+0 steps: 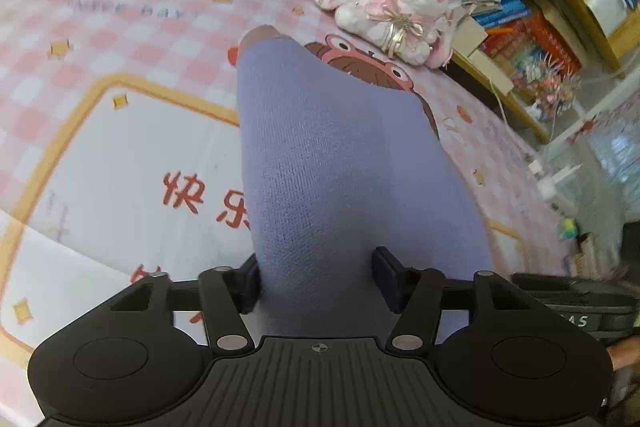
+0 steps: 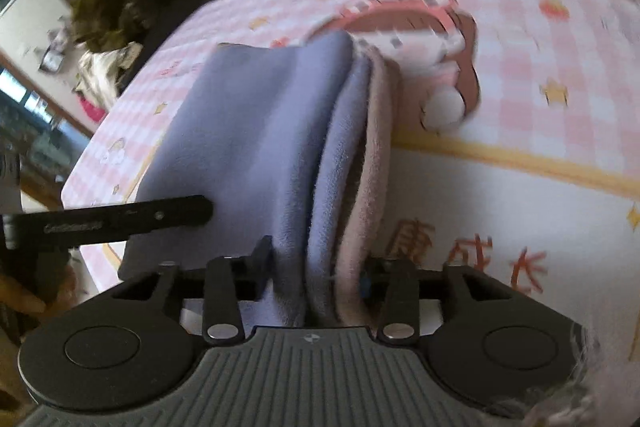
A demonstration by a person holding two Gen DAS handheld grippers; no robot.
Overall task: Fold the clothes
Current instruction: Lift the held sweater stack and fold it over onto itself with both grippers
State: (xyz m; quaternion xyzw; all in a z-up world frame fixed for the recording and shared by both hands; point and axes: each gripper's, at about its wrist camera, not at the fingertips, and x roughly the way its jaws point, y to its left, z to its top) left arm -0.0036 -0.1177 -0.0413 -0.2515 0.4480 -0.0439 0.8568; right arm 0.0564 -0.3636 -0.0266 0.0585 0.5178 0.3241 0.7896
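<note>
Between the left gripper's (image 1: 316,281) jaws runs a band of lavender garment (image 1: 332,163), pinched and stretching forward from them over the pink checked bedspread (image 1: 120,39). The right gripper (image 2: 316,267) is likewise clamped on several bunched layers, lavender with a pink lining. To fold well, I'd keep both grips level, edges aligned, and lay it down short of the plush rabbit (image 1: 396,3) ahead.

A lavender knit garment (image 1: 332,163) with pale pink lining (image 2: 370,163) hangs bunched in folds above the bed.
</note>
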